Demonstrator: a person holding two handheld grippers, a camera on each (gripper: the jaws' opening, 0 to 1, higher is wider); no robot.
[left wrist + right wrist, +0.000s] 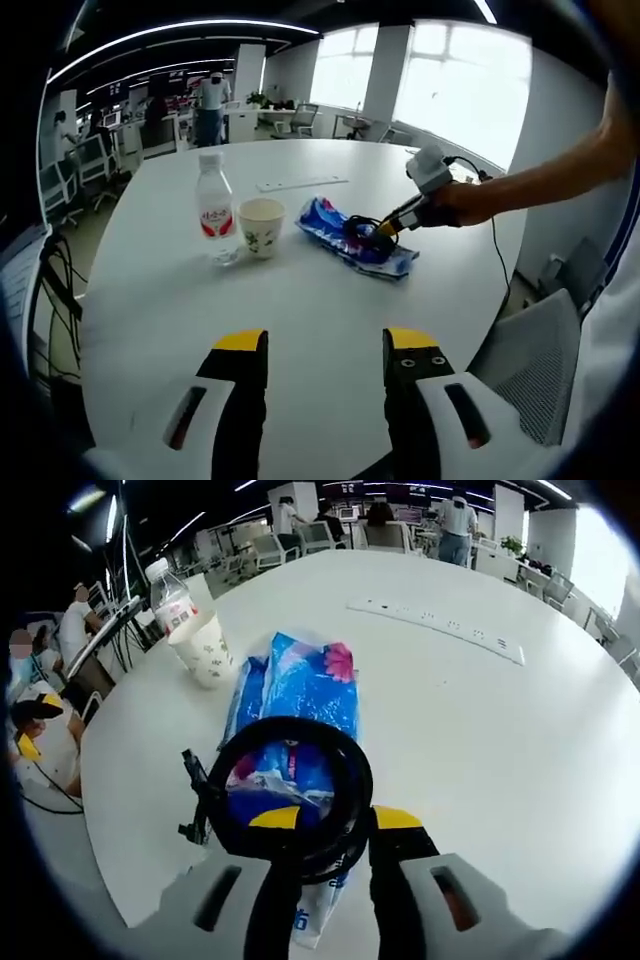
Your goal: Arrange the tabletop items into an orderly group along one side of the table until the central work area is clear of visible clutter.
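White round counter (330,300) spans both views. Blue tissue pack (300,695) lies mid-frame in right gripper view, centre-right in left gripper view. Water bottle (213,208) and paper cup (261,227) stand side by side, centre-left. Black cable coil (290,795) on pack, clamped in right gripper (335,820) jaws. Left gripper (325,345) at bottom, jaws wide, holding nothing. Power strip (435,628) upper right.

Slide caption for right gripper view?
Right gripper shut on black cable coil above blue tissue pack, paper cup beyond.
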